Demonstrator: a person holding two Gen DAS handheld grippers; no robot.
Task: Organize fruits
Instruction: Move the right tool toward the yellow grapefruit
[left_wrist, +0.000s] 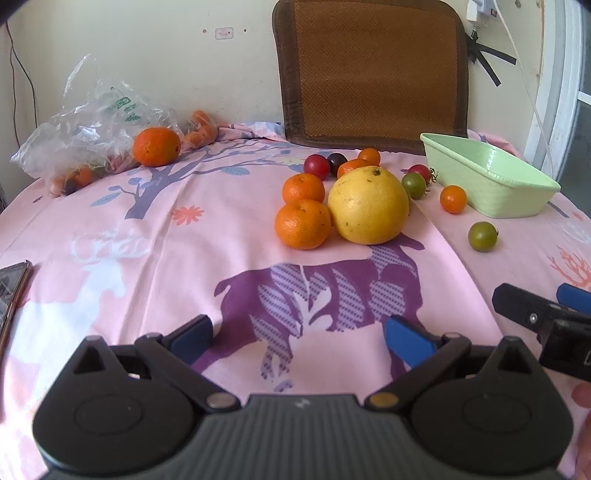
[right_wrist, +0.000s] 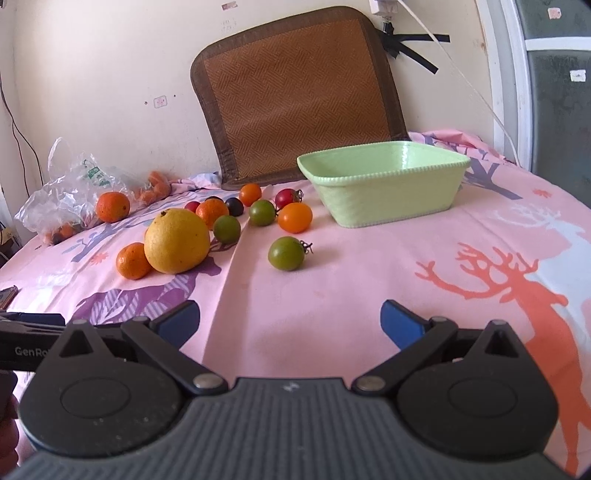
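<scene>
Surface: your pink deer-print cloth (right_wrist: 332, 280), cream wall behind.
Left gripper (left_wrist: 299, 332): jaws wide, empty, low over the cloth, short of the grapefruit (left_wrist: 368, 206).
Right gripper (right_wrist: 290, 319): jaws wide, empty, level.
Green tomato (right_wrist: 286, 253): before the green basket (right_wrist: 384, 199), stem pointing right.
Grapefruit: left of the basket, stem end up, mandarins (left_wrist: 303, 223) touching.
Woven mat (right_wrist: 299, 96): behind the basket, leaning on the wall.

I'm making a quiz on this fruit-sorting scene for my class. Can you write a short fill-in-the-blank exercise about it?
1. The green basket holds ____ fruit so far.
2. The largest fruit on the pink cloth is ____ in colour.
3. Both the left gripper and the right gripper are ____ and hold nothing.
4. The plastic bag lies near the wall, far from the basket, and beside it sits a lone ____ fruit.

Missing words: no; yellow; open; orange
</scene>
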